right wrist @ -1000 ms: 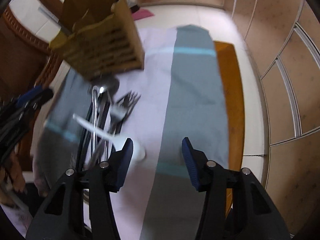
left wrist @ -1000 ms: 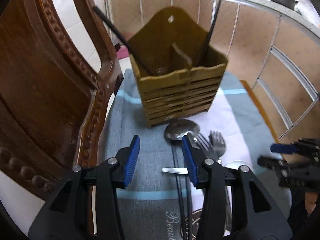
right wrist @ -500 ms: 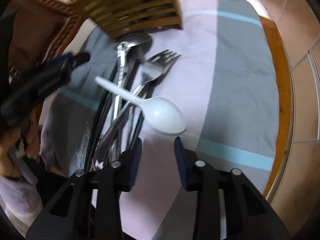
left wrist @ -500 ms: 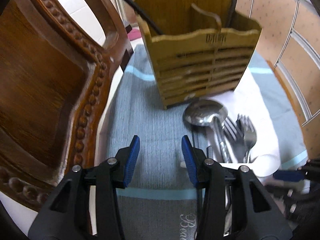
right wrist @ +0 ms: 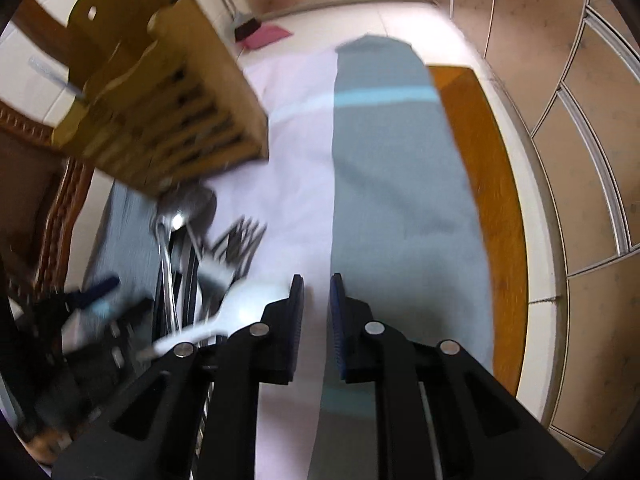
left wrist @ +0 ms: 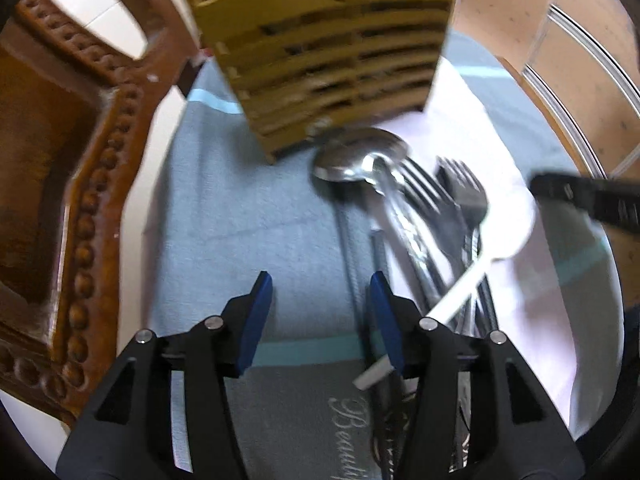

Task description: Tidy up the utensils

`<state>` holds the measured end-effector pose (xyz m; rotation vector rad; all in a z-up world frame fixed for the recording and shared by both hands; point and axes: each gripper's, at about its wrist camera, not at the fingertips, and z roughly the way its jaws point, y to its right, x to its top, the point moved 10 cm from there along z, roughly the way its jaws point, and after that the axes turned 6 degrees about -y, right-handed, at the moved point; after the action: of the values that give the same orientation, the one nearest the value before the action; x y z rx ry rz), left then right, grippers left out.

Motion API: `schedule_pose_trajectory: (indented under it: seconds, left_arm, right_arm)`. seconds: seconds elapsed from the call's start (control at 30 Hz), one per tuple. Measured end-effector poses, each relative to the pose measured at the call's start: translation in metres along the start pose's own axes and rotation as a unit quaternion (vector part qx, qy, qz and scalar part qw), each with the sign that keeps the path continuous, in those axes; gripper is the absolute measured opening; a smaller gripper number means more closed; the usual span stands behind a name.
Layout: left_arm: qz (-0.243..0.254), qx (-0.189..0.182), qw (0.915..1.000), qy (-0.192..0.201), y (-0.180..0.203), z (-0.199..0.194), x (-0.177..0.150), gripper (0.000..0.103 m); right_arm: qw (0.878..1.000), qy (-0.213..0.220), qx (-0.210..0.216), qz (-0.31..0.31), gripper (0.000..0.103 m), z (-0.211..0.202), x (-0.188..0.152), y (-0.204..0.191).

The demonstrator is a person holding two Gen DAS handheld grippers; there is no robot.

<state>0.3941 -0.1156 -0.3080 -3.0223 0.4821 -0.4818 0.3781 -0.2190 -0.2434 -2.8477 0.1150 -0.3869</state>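
A wooden slatted utensil holder [left wrist: 328, 48] stands at the far end of the cloth; it also shows in the right wrist view [right wrist: 160, 116]. In front of it lies a pile of utensils: a metal ladle [left wrist: 360, 158], forks [left wrist: 460, 188], dark sticks and a white plastic spoon [left wrist: 496, 240]. My left gripper [left wrist: 320, 300] is open and empty over the grey cloth, left of the pile. My right gripper [right wrist: 317, 300] has its jaws nearly closed with nothing between them; the white spoon [right wrist: 248, 300] lies just left of its left finger.
A carved wooden chair [left wrist: 60, 180] stands close on the left. The grey and pink cloth [right wrist: 400, 168] covers a wooden table [right wrist: 488, 184]. Tiled cabinet fronts [right wrist: 580, 120] run along the right. The right gripper's tip [left wrist: 580, 196] shows in the left wrist view.
My left gripper moved closer to the holder and pile. My right gripper closed from wide open to nearly shut and swung, the white spoon now left of its fingers.
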Motion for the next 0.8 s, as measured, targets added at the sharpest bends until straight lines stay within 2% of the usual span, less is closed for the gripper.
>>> schedule_pose_trajectory:
  seconds: [0.03, 0.07, 0.17, 0.3, 0.6, 0.8]
  left_arm:
    - [-0.001, 0.001, 1.0000, 0.002, -0.001, -0.001, 0.001, 0.051]
    - [-0.009, 0.000, 0.9999, 0.008, -0.004, -0.004, 0.003, 0.051]
    - [-0.037, -0.011, 0.9990, 0.022, -0.017, -0.013, 0.010, 0.056]
    - [-0.072, -0.035, 0.9963, 0.032, -0.025, -0.014, 0.026, 0.059]
    - [-0.113, -0.069, 0.9909, 0.025, -0.017, 0.009, 0.063, 0.080]
    - [-0.125, -0.085, 0.9884, 0.014, -0.013, 0.029, 0.082, 0.082]
  right_arm:
    - [1.000, -0.005, 0.005, 0.007, 0.017, -0.001, 0.000, 0.001]
    - [1.000, -0.008, 0.012, 0.015, 0.022, 0.000, -0.001, 0.001]
    - [0.999, -0.014, 0.036, 0.027, 0.042, -0.003, -0.006, 0.003]
    - [1.000, -0.020, 0.023, 0.004, 0.042, -0.004, -0.015, -0.002]
    - [0.999, -0.027, 0.017, -0.011, 0.042, 0.013, -0.014, -0.016]
    - [0.999, -0.026, 0.020, -0.019, 0.040, 0.015, -0.012, -0.020]
